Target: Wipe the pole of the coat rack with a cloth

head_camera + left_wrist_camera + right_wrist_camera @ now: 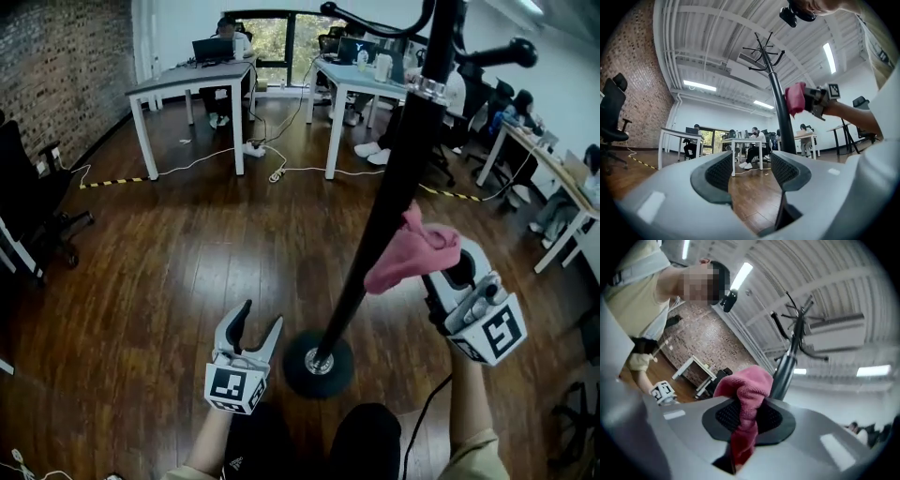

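The black coat rack pole rises from its round base on the wood floor, with hooks at the top. My right gripper is shut on a pink cloth, and the cloth lies against the pole's right side at mid height. In the right gripper view the pink cloth is pinched between the pads, with the pole just beyond. My left gripper hangs open and holds nothing, low and left of the base. The left gripper view shows the pole and cloth ahead.
White desks with seated people stand at the back and along the right. A black office chair is at the left by the brick wall. Cables and a yellow-black floor strip run across the floor behind the rack.
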`<move>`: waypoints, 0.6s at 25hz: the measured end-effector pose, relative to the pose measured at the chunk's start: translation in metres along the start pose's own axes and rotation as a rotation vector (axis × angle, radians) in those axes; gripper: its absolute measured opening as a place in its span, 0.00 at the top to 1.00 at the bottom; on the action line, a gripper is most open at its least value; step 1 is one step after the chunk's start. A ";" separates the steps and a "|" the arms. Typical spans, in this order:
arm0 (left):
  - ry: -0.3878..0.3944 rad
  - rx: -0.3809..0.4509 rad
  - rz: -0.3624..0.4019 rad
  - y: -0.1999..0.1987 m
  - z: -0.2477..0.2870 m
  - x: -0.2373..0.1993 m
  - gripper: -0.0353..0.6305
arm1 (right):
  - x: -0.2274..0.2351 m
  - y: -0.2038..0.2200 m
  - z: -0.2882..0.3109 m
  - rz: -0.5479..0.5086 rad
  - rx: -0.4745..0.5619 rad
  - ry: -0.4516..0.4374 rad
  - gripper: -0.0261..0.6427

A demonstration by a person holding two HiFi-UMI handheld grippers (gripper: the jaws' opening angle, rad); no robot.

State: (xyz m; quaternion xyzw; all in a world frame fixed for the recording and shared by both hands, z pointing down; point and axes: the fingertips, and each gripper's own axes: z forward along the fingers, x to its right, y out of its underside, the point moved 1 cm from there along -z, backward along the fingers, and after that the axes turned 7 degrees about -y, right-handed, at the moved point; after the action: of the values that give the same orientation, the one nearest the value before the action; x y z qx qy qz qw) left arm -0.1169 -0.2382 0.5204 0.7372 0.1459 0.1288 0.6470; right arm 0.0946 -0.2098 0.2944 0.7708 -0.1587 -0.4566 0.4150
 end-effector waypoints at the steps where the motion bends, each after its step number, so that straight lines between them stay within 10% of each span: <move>1: 0.003 0.015 -0.007 -0.005 0.000 -0.001 0.57 | 0.014 -0.029 0.011 -0.103 0.009 0.037 0.89; 6: 0.044 0.029 -0.032 -0.018 -0.010 0.000 0.57 | 0.049 -0.117 0.079 -0.505 -0.091 0.030 0.89; 12: 0.001 0.060 -0.025 -0.024 -0.033 -0.016 0.58 | 0.051 -0.063 0.128 -0.975 -0.686 0.007 0.89; 15: -0.028 0.053 -0.031 -0.018 -0.042 -0.027 0.59 | 0.027 -0.015 0.124 -1.007 -0.866 -0.121 0.89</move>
State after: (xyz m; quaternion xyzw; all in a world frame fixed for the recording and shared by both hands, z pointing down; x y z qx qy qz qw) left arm -0.1590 -0.2077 0.5084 0.7536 0.1516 0.1045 0.6310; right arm 0.0035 -0.2790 0.2375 0.4874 0.3952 -0.6597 0.4137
